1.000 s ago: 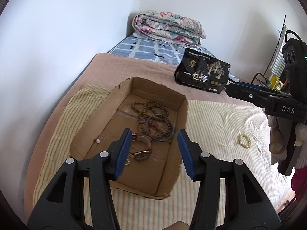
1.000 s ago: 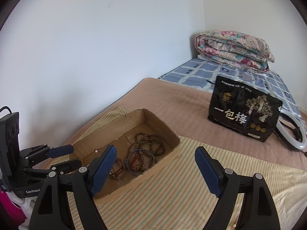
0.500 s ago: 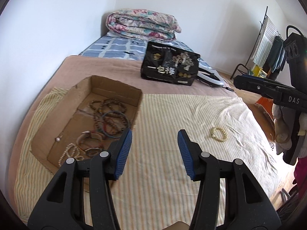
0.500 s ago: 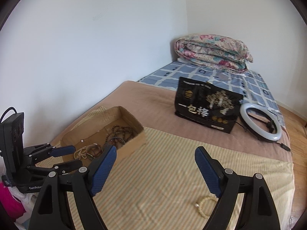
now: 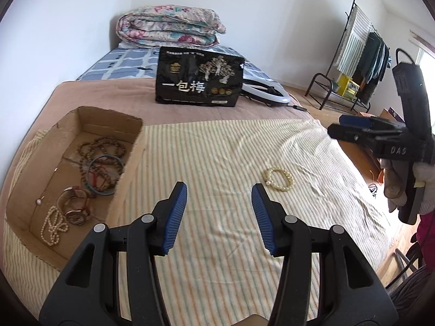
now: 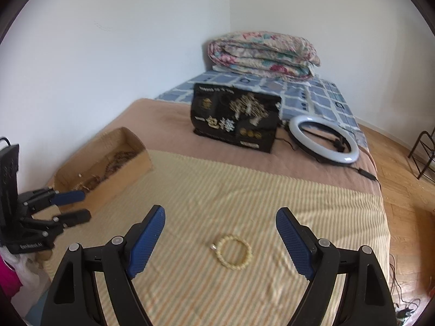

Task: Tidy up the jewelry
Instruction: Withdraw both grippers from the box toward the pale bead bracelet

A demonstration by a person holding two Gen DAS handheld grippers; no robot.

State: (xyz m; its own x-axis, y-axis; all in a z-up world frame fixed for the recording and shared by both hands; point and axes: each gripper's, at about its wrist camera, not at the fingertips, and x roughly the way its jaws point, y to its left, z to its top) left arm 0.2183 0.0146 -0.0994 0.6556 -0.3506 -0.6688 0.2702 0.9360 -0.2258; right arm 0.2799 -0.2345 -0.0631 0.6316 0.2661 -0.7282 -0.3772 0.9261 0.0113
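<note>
A cream bead bracelet (image 5: pixel 279 179) lies on the striped cloth (image 5: pixel 217 157); in the right wrist view it (image 6: pixel 234 250) sits between and just ahead of the fingers. My right gripper (image 6: pixel 220 233) is open and empty above it, also seen from the side in the left wrist view (image 5: pixel 350 127). My left gripper (image 5: pixel 218 206) is open and empty over the cloth, right of the cardboard box (image 5: pixel 25 187). The box holds brown bead strings (image 5: pixel 102 152), a dark bangle (image 5: pixel 104 175), a watch (image 5: pixel 74 212) and a pearl strand (image 5: pixel 53 226).
A black printed bag (image 5: pixel 199 81) stands on the brown blanket behind the cloth. A white ring light (image 6: pixel 323 138) lies beside it. A folded floral quilt (image 5: pixel 168 27) is at the wall. A clothes rack (image 5: pixel 359 54) stands right of the bed.
Both grippers have swung right, away from the box. The loose bracelet has come between the right gripper's fingers. Both stay open and empty.
</note>
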